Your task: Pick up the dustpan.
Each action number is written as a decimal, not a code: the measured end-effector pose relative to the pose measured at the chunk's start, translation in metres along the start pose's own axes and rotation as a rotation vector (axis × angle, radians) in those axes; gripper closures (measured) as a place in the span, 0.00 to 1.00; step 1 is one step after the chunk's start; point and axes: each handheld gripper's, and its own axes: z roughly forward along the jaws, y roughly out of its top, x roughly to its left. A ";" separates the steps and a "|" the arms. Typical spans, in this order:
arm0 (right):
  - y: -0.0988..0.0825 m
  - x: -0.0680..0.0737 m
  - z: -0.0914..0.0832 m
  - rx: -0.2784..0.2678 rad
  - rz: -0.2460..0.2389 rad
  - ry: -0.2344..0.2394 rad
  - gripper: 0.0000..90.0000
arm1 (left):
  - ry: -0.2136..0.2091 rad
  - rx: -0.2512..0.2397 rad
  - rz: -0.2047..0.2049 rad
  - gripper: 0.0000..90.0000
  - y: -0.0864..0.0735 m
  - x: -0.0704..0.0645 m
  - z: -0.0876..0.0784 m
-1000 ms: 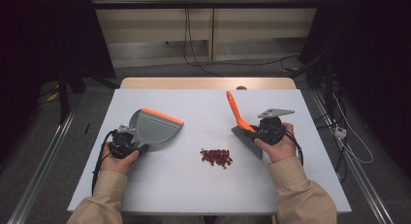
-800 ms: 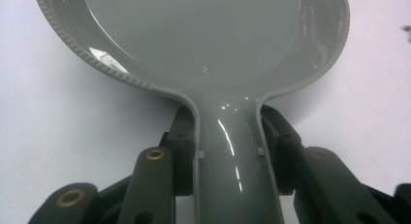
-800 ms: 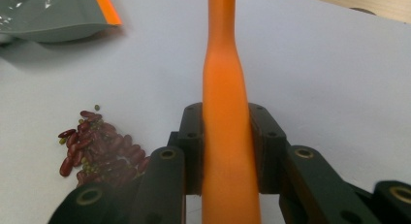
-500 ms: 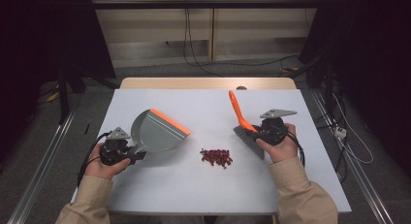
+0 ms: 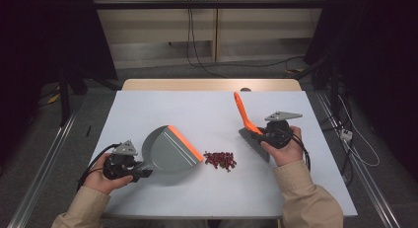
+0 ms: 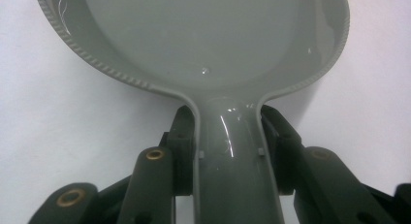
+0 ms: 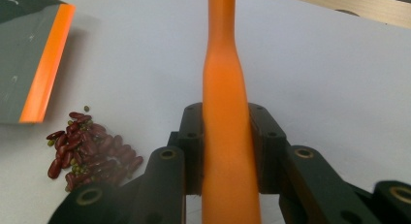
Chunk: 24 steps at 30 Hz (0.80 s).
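A grey dustpan [image 5: 167, 151] with an orange lip [image 5: 185, 144] rests on the white table [image 5: 157, 109], its lip just left of a small heap of red beans [image 5: 220, 160]. My left gripper [image 5: 129, 170] is shut on the dustpan's handle [image 6: 232, 161] at the pan's near left. On the right, my right gripper [image 5: 263, 135] is shut on the orange handle [image 7: 225, 127] of a hand brush [image 5: 246, 120], whose grey bristles [image 5: 254, 144] sit on the table just right of the beans [image 7: 87, 149]. The dustpan's lip [image 7: 46, 64] lies beyond the heap in the right gripper view.
The table's wooden far edge [image 5: 212, 84] lies beyond the brush. Cables [image 5: 197, 65] trail over the floor behind the table, and metal rails [image 5: 44, 159] run along both sides. Bare white tabletop spreads behind the dustpan and the brush.
My left hand has drawn the dustpan toward the near left and swung it, so its orange lip now faces the beans. The right hand and the brush have stayed put.
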 end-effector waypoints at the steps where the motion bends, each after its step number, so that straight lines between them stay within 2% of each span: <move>1: 0.000 0.001 0.000 -0.001 -0.001 -0.003 0.79 | -0.007 0.007 0.009 0.70 0.000 -0.002 0.001; 5: -0.001 0.005 0.004 0.002 -0.016 -0.012 0.79 | -0.036 0.034 0.040 0.70 -0.001 -0.007 0.004; 8: -0.002 0.009 0.008 0.009 -0.025 -0.019 0.79 | -0.070 0.032 0.047 0.70 -0.001 -0.011 0.006; 9: -0.002 0.010 0.009 0.010 -0.029 -0.025 0.79 | -0.080 0.042 0.062 0.70 -0.001 -0.012 0.006; 12: -0.003 0.013 0.013 0.017 -0.035 -0.028 0.79 | -0.102 0.047 0.061 0.70 0.000 -0.016 0.012; 15: -0.005 0.015 0.018 0.046 -0.054 -0.037 0.78 | -0.112 0.053 0.063 0.70 0.001 -0.016 0.015; 16: -0.006 0.015 0.018 0.041 -0.055 -0.041 0.78 | -0.110 0.057 0.071 0.70 0.002 -0.015 0.016; 19: -0.005 0.016 0.018 0.048 -0.052 -0.053 0.77 | -0.116 0.059 0.054 0.70 0.001 -0.014 0.020; 24: -0.001 0.016 0.015 0.079 -0.059 -0.073 0.70 | -0.118 0.070 0.060 0.70 0.000 -0.013 0.023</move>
